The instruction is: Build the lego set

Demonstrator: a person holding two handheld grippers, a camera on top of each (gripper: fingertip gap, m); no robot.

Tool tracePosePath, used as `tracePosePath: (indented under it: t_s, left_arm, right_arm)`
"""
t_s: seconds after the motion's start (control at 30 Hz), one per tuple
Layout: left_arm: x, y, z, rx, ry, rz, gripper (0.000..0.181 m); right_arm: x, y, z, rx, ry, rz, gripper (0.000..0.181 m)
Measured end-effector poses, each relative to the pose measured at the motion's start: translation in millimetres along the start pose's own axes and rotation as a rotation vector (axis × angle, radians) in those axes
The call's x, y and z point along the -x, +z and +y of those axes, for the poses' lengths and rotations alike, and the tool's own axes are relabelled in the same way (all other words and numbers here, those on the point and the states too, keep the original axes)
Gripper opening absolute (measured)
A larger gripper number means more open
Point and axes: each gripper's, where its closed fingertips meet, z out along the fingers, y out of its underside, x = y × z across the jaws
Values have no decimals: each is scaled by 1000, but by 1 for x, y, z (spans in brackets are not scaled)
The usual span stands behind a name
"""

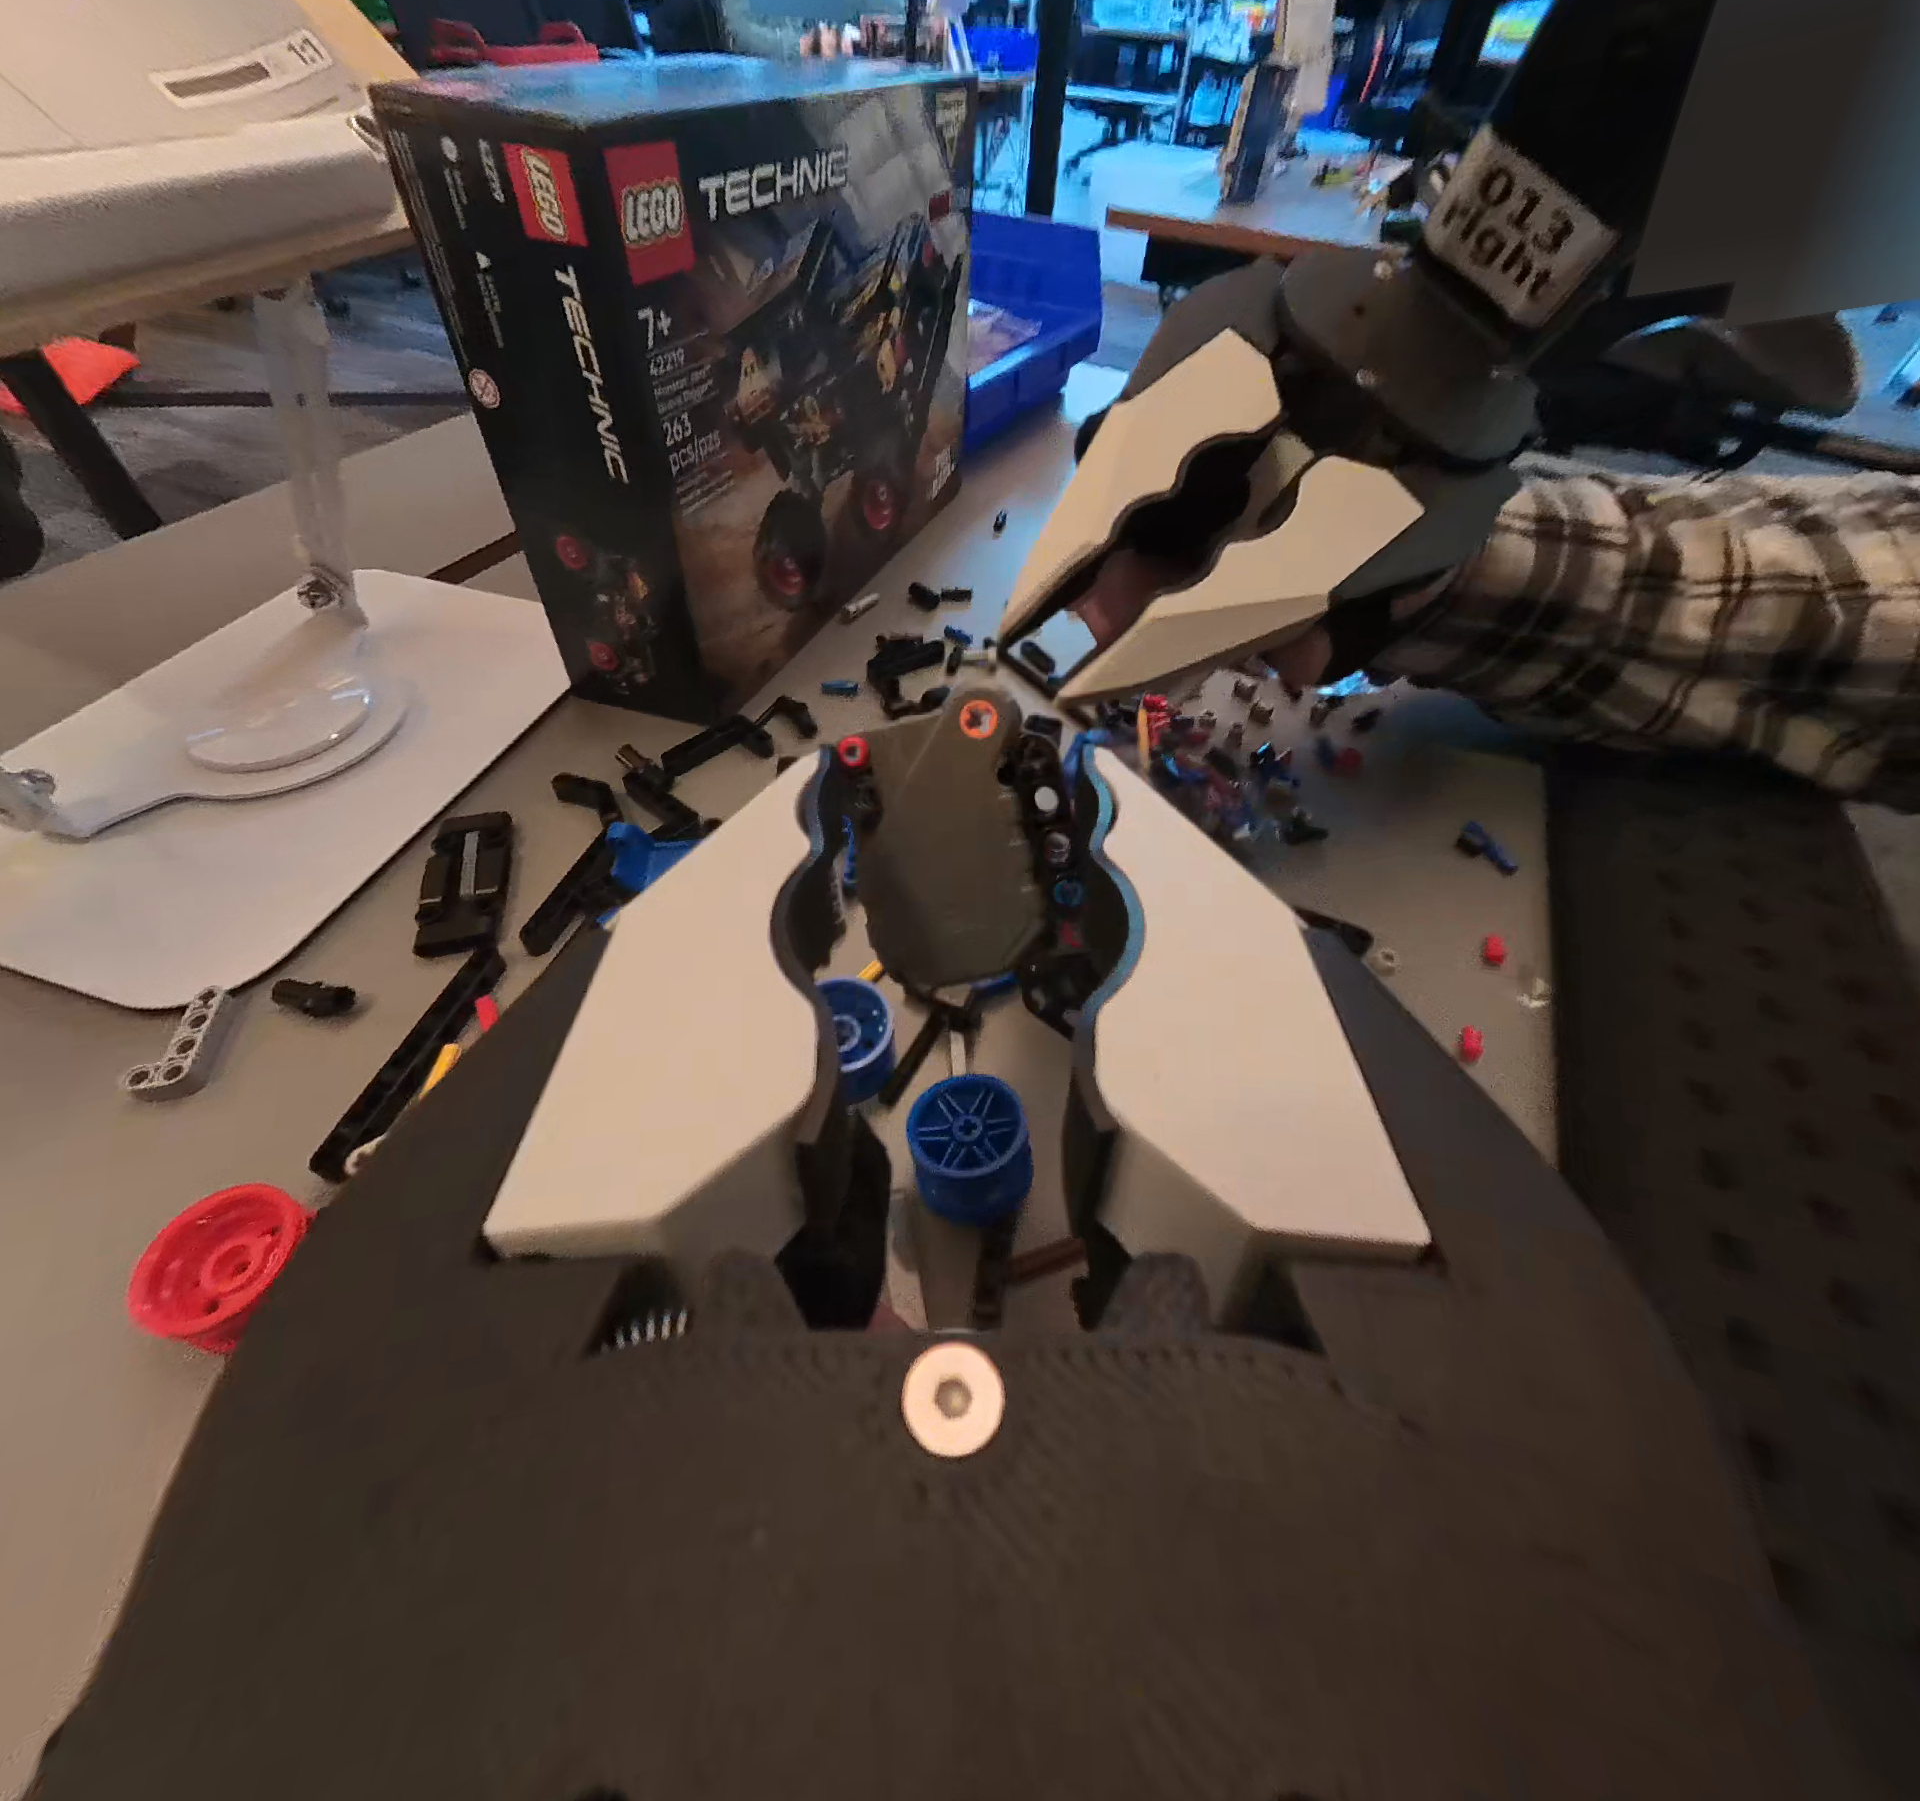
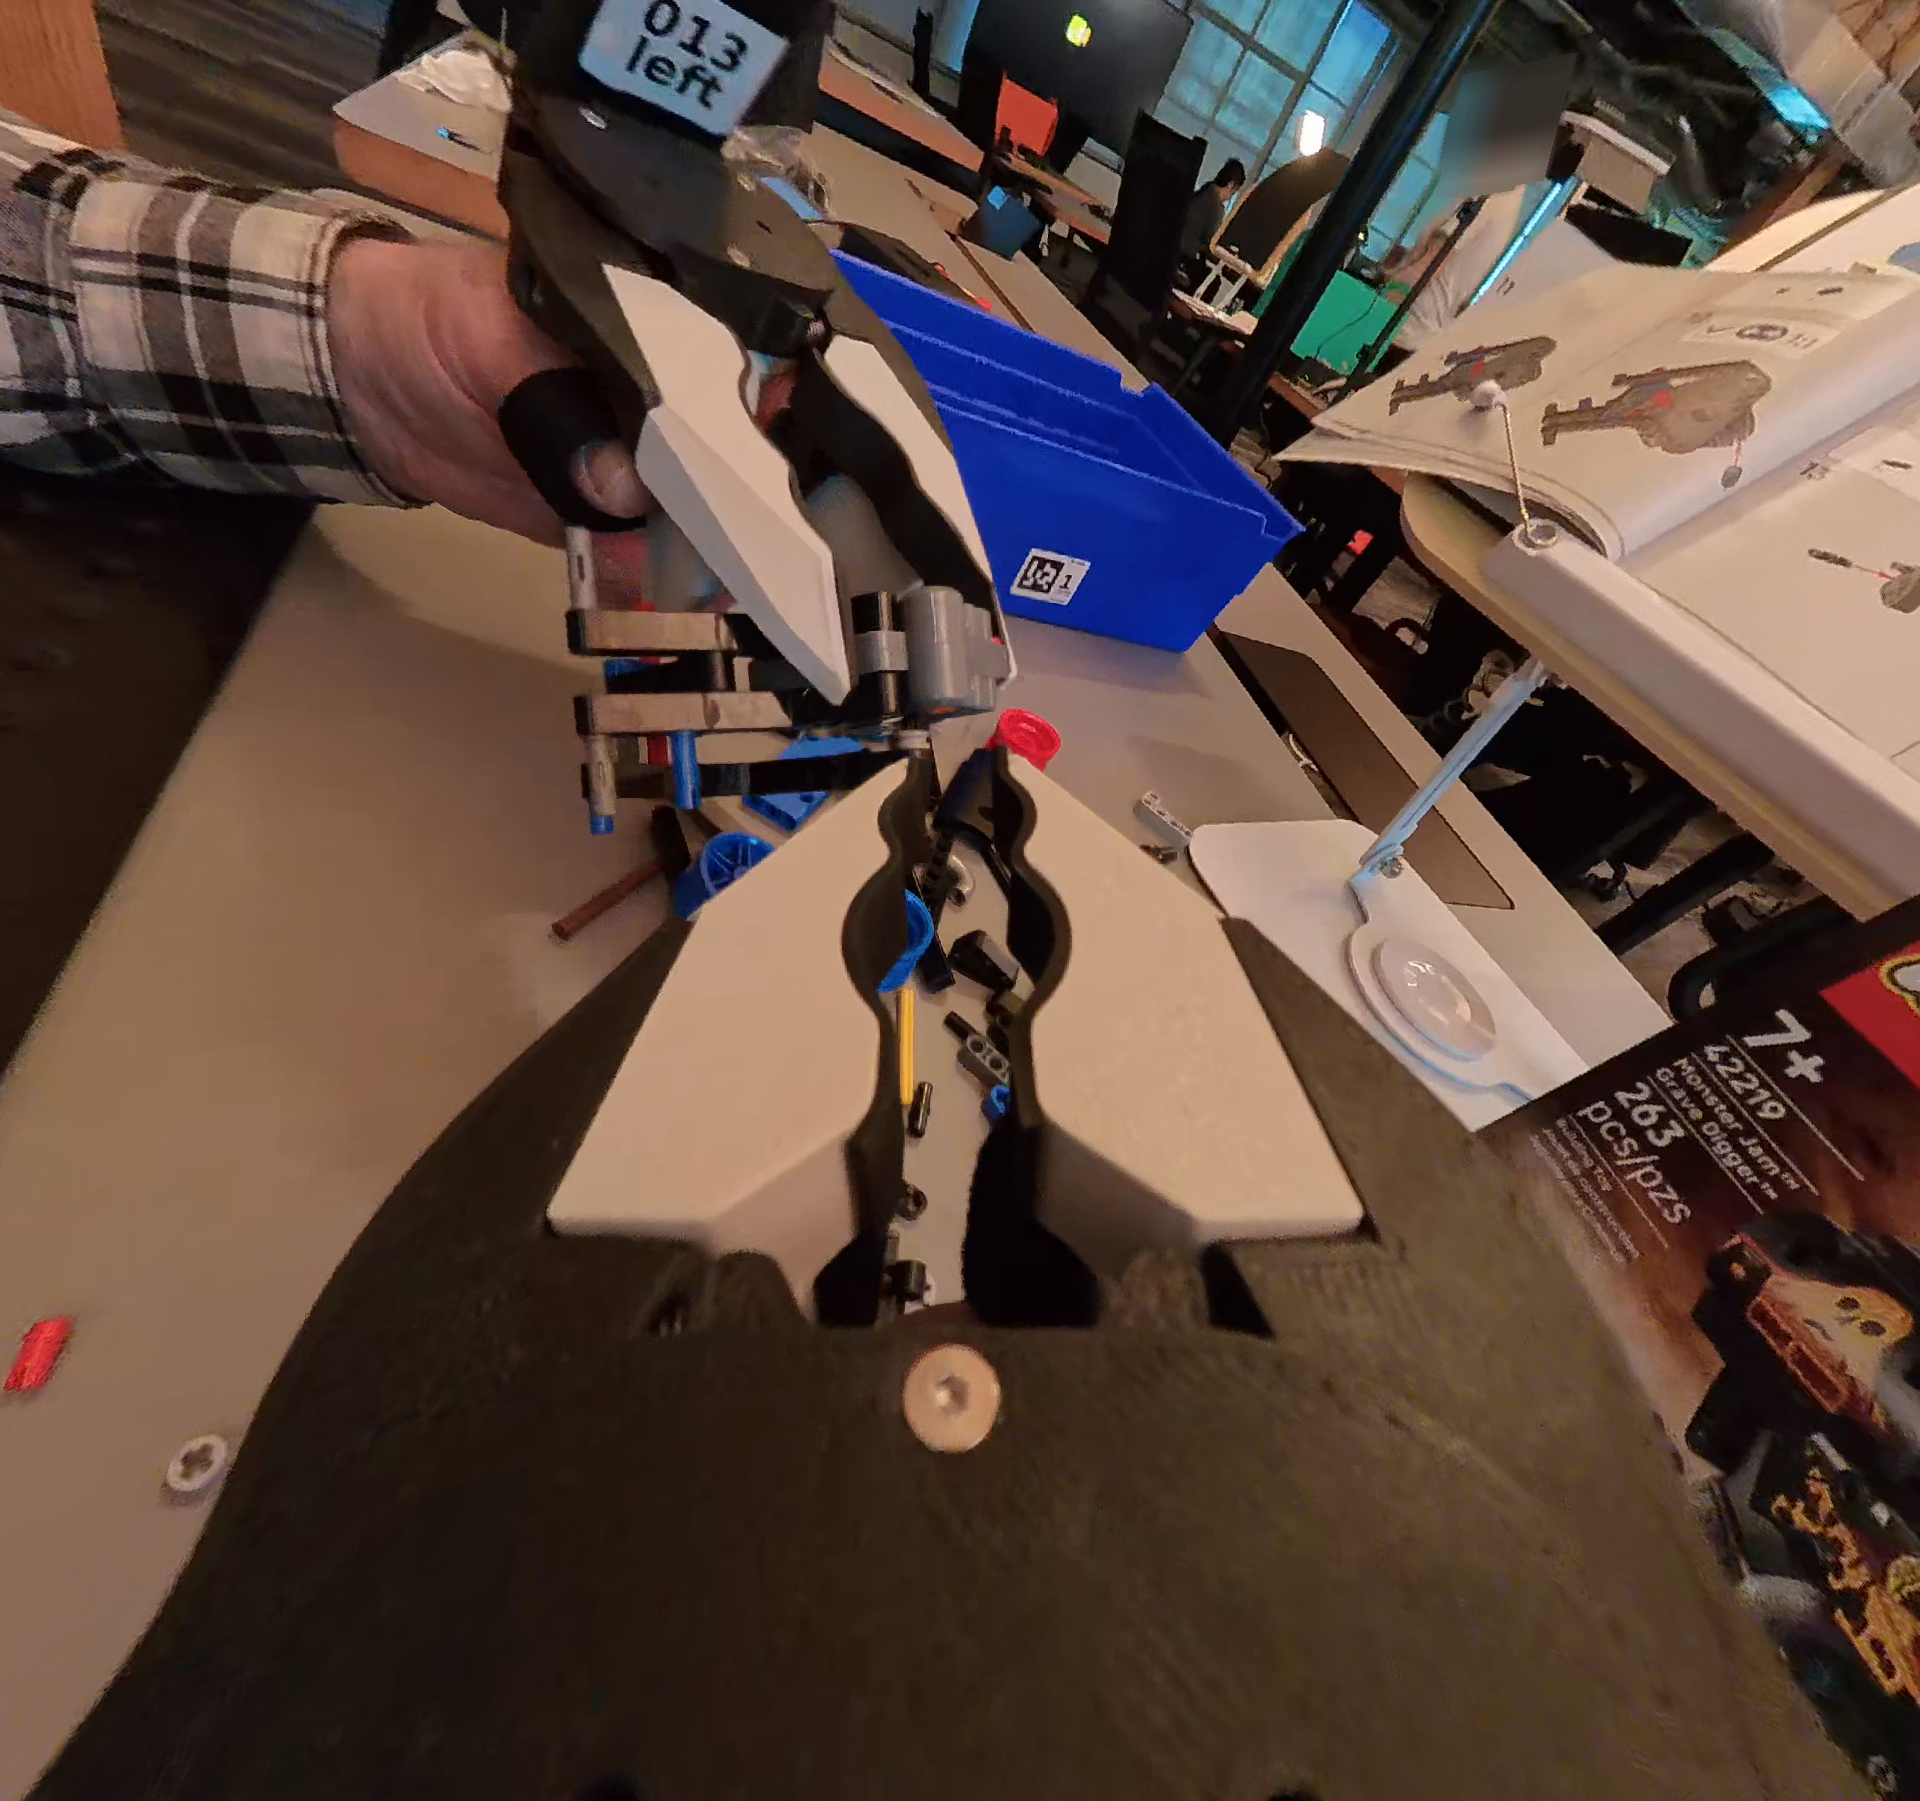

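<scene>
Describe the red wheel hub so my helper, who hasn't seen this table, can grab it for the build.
Find the upright set box on the table. In the left wrist view, the red wheel hub lies well in front of it, left of the left gripper. The other two hubs nearby are blue.

Windows (image 2: pixel 1262 78): a gridded wall of panes is seen at the far end, lit cool blue | pillar (image 2: pixel 1382 162): black, slanted across the view | desks (image 2: pixel 1060 182): rows are set well behind | ceiling duct (image 2: pixel 1766 16): exposed | floor (image 1: pixel 260 463): grey carpet is shown
</scene>
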Motion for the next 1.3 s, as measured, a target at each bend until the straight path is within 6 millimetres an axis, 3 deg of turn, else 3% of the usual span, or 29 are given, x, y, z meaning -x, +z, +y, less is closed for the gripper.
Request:
tracePosePath:
  t_s: [0.5,0.6,0.77,0.83,0.93,1.07,1.2,1.3]
  left_arm:
    - [-3,8,14,124,84,-73,41]
    - [2,1,15,159,122,-121,40]
    - [11,-19,18,178,126,-179,39]
    - [13,-21,24,174,95,-178,39]
    - [15,-20,25,163,62,-177,39]
    - [14,-19,24,145,51,-177,39]
    - [18,-17,31,164,51,-186,39]
    - [19,-18,31,157,42,-182,39]
  right_arm:
    - [-10,-1,11,6,46,40,16]
    - [-22,-3,9,9,40,107,21]
    - [-51,2,-13,77,-23,244,29]
    - [-64,19,-22,140,-92,258,32]
    - [-89,64,-48,167,-156,244,32]
    - [-144,132,-72,169,-191,270,29]
    - [-188,183,-59,250,-163,293,22]
    - [-203,200,-46,278,-108,298,15]
